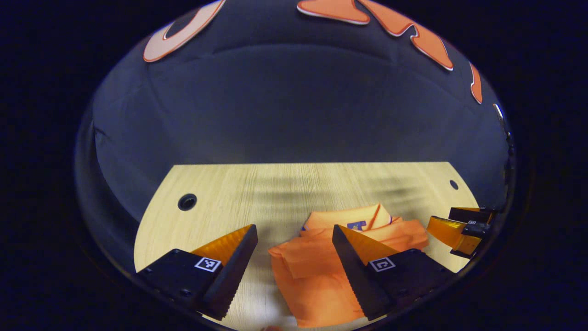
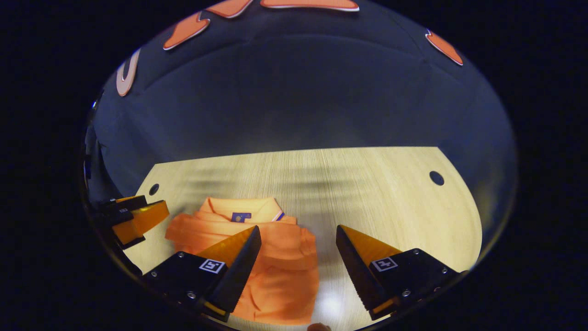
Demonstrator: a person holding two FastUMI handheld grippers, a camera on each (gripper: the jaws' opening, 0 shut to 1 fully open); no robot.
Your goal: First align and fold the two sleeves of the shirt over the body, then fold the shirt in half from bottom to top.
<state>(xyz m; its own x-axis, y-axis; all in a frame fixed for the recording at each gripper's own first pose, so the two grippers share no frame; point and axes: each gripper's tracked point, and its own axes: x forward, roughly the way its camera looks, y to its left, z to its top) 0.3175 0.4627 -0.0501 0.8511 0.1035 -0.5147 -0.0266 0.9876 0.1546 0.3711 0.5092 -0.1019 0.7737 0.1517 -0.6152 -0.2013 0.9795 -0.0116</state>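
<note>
orange polo shirt (image 1: 335, 262) lay lower centre on counter (image 1: 275, 193), sleeves folded in | left gripper (image 1: 294, 257) and right gripper (image 2: 296, 257) both open, empty | fabric soft, light, likely slippy; grip bottom hem corners

Both gripper views look down at one table (image 1: 285, 184) from above.
</note>
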